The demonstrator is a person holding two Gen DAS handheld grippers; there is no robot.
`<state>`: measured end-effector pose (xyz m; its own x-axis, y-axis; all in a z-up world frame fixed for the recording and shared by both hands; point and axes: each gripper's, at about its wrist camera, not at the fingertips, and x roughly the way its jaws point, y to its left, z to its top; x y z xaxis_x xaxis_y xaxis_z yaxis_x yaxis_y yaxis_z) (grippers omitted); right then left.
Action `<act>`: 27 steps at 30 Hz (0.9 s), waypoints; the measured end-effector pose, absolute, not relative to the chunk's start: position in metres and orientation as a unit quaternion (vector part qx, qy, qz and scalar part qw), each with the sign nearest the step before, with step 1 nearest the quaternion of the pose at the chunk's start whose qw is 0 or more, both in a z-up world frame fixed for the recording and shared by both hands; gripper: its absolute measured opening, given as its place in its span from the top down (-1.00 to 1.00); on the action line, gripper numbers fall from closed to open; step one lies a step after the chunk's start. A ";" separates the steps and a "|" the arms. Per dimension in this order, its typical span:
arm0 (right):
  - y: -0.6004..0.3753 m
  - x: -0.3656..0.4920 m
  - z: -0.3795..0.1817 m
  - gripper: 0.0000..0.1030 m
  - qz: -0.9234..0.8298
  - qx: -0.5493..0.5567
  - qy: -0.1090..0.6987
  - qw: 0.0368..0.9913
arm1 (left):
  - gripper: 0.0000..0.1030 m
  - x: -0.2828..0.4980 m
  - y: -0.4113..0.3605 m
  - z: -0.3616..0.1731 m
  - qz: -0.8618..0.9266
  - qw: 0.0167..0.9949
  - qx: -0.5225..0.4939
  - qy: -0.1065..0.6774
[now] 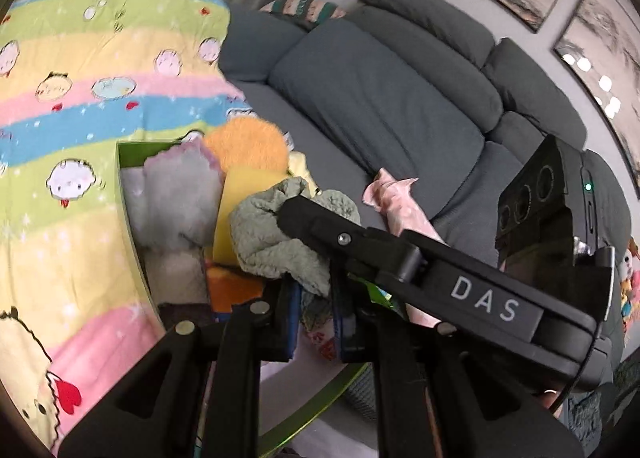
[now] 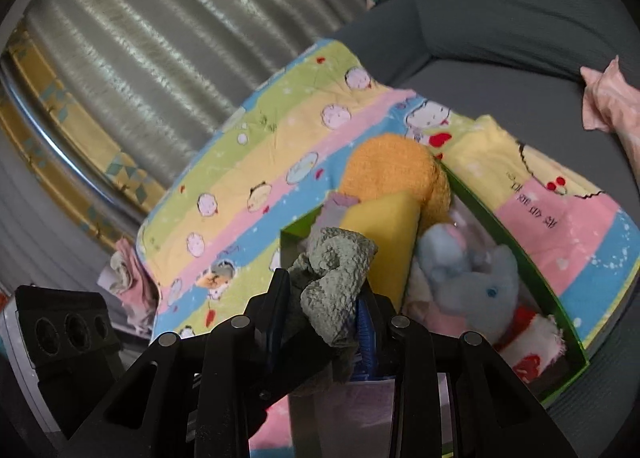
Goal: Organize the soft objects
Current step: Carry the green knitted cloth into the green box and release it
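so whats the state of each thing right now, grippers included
left gripper: fingers shut on the grey-green cloth
right gripper: fingers shut on the same cloth
grey-green cloth: bunched, held by both grippers
green box: open, packed with soft things
orange towel: sticking up out of the box
pink cloth: loose on the sofa
striped blanket: spread under the box

Soft, even daylight fills both views. Glare spots dot the framed picture (image 1: 600, 69), and the curtain (image 2: 160, 57) shows a pale sheen. Motion blur softens everything, while fisheye distortion bends the edges into dark corners.
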<state>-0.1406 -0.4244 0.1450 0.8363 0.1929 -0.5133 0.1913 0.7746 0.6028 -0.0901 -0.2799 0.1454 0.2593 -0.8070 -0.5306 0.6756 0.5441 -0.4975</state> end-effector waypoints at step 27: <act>-0.407 -0.131 0.140 -0.24 -0.082 0.257 0.326 0.906 | -0.53 -0.097 -0.250 0.121 -0.411 0.808 -0.082 0.414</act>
